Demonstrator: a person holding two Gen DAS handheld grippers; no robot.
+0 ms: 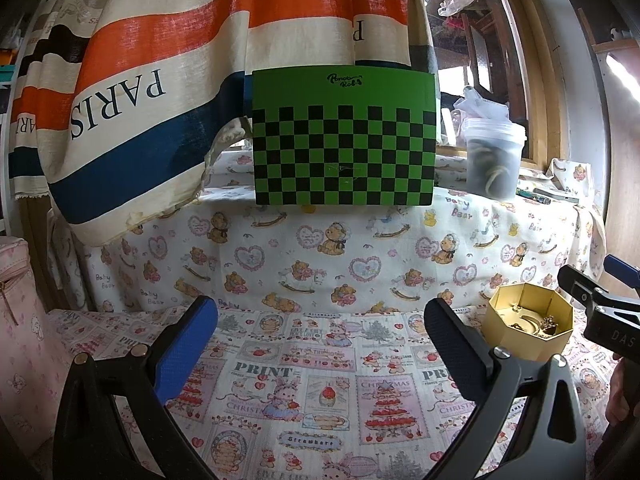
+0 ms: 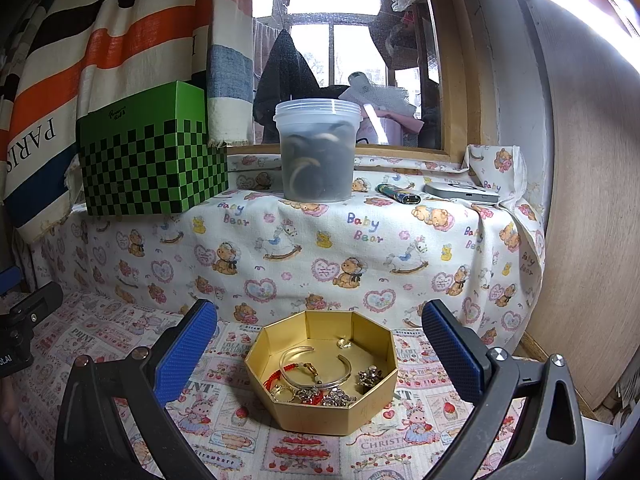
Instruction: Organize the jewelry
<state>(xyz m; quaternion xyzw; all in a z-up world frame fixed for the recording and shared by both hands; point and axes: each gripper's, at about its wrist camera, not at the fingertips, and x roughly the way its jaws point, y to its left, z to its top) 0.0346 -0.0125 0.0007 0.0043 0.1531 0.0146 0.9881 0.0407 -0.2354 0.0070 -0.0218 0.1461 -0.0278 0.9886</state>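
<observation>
A gold octagonal tin sits on the printed cloth between my right gripper's open fingers, a little beyond the tips. Inside lie a silver bangle, a red cord bracelet, a ring and a heap of small silver pieces. My right gripper is open and empty. In the left wrist view the tin is at the right, beyond my open, empty left gripper. The right gripper's body shows just right of the tin.
A green checkered box and a lidded plastic tub stand on the raised ledge behind. A lighter and a flat grey device lie on the ledge at right. A striped curtain hangs at left. A wooden panel bounds the right.
</observation>
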